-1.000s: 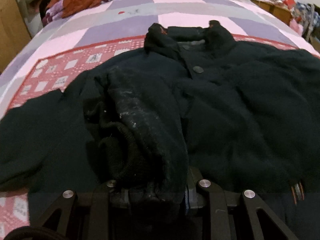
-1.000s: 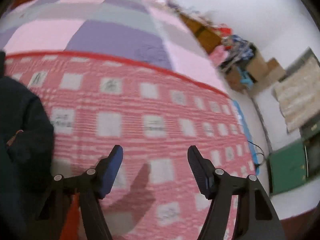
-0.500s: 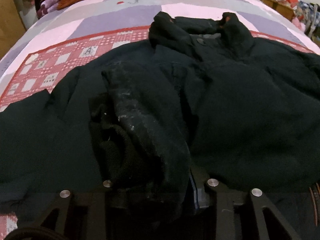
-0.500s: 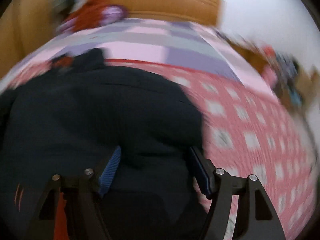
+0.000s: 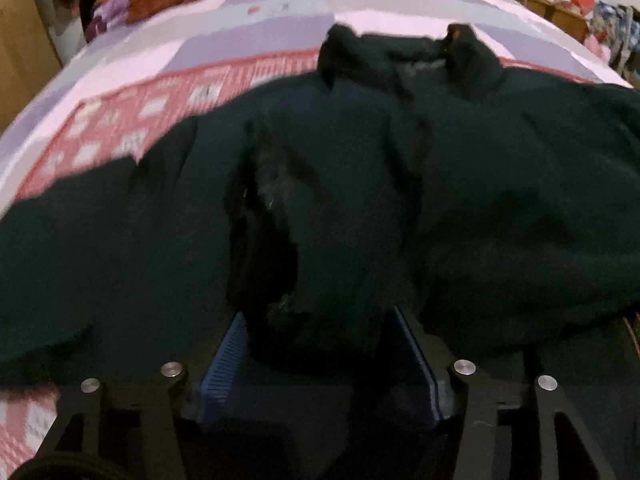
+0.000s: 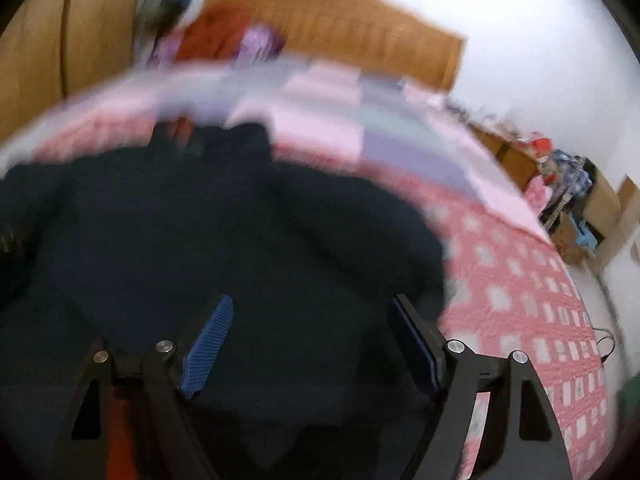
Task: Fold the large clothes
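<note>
Thick matt black fleecy cloth jacket (image 5: 500, 200) ahead of the fingers, soft quilted pink and lilac patchwork cotton bedspread (image 5: 248, 28) beyond it, ribbed blue rubbery pads (image 5: 224, 360) on matt black plastic fingers with shiny metal pins, smooth varnished orange-brown wooden headboard (image 6: 372, 32) farthest off

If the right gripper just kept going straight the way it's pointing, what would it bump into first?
Most likely the dark coat spread on the bed. The right gripper, its fingers opening with nothing pinched, aims down at the cloth. The picture is blurred, so how close it is stays unclear.
</note>
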`<state>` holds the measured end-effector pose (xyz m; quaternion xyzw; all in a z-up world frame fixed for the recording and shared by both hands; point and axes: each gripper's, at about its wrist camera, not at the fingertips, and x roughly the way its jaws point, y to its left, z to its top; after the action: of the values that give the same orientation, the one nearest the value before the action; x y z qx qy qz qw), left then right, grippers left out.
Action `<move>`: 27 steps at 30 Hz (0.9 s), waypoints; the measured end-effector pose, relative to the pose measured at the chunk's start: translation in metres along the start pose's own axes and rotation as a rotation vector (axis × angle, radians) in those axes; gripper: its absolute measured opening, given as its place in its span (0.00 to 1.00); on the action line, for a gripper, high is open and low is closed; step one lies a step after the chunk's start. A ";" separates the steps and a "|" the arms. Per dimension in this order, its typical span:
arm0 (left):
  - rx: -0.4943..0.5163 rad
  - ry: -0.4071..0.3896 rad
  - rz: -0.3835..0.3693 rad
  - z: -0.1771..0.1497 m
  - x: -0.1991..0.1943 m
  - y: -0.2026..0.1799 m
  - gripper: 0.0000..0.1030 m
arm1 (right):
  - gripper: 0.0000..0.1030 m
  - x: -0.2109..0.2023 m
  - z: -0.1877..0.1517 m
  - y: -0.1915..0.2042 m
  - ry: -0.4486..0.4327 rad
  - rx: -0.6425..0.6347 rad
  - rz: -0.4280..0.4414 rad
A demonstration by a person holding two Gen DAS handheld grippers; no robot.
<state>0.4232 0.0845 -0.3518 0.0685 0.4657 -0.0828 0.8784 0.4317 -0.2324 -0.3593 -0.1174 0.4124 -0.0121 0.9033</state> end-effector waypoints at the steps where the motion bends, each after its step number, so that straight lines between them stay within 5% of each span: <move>1: -0.004 0.003 -0.002 -0.002 -0.001 0.002 0.64 | 0.80 0.009 -0.010 -0.002 0.026 0.018 0.015; 7: -0.058 -0.024 -0.009 -0.020 -0.022 0.020 0.64 | 0.80 -0.008 -0.009 -0.008 0.017 0.026 -0.053; 10: -0.103 -0.045 -0.012 -0.032 -0.039 0.032 0.64 | 0.80 -0.028 0.008 0.009 -0.036 0.051 -0.012; 15: -0.180 -0.053 0.026 -0.047 -0.059 0.064 0.64 | 0.80 -0.026 0.051 0.103 -0.080 -0.002 0.192; 19: -0.230 -0.048 0.081 -0.056 -0.065 0.108 0.64 | 0.80 0.006 0.064 0.169 -0.017 -0.073 0.176; 21: -0.263 -0.045 0.110 -0.060 -0.067 0.132 0.64 | 0.80 0.035 0.050 0.182 0.127 -0.073 0.161; 27: -0.414 -0.059 0.195 -0.078 -0.075 0.210 0.64 | 0.80 -0.001 0.001 0.199 0.066 -0.258 0.144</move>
<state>0.3630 0.3110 -0.3241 -0.0709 0.4379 0.0977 0.8909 0.4171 -0.0387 -0.4019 -0.2020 0.4472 0.1017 0.8654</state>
